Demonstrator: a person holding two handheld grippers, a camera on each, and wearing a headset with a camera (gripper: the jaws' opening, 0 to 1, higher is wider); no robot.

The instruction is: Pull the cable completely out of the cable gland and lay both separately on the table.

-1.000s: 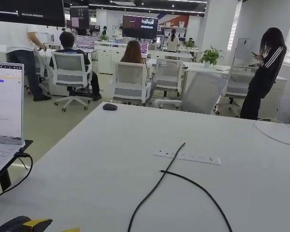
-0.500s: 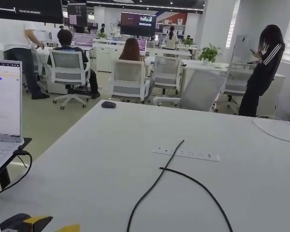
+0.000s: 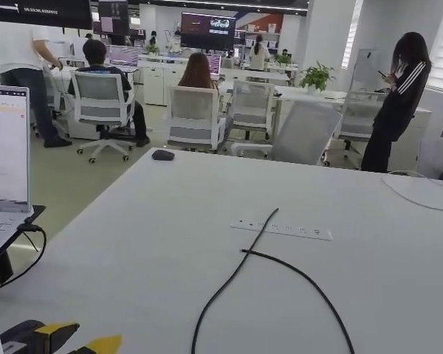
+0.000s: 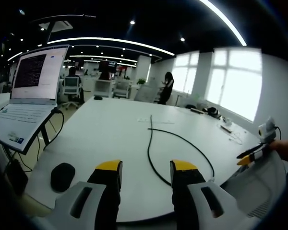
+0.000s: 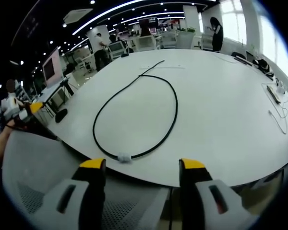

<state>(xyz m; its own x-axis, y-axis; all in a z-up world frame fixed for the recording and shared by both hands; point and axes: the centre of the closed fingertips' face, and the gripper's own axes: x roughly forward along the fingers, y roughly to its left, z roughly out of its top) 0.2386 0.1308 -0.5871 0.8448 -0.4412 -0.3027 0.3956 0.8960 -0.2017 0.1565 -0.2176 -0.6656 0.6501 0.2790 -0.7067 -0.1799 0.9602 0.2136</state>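
Right gripper view: black cable (image 5: pixel 175 110) is laid in a loop on the white worktop (image 5: pixel 221 120), with the small pale gland (image 5: pixel 124 156) threaded on it close to the near edge. Right tool (image 5: pixel 143 164) is held apart, empty. Left tool (image 4: pixel 146 165) is likewise apart, nothing clamped. Risks judged: gland may be nudged off the edge by a careless approach, and the whole loop dragged along if only one part is clamped.
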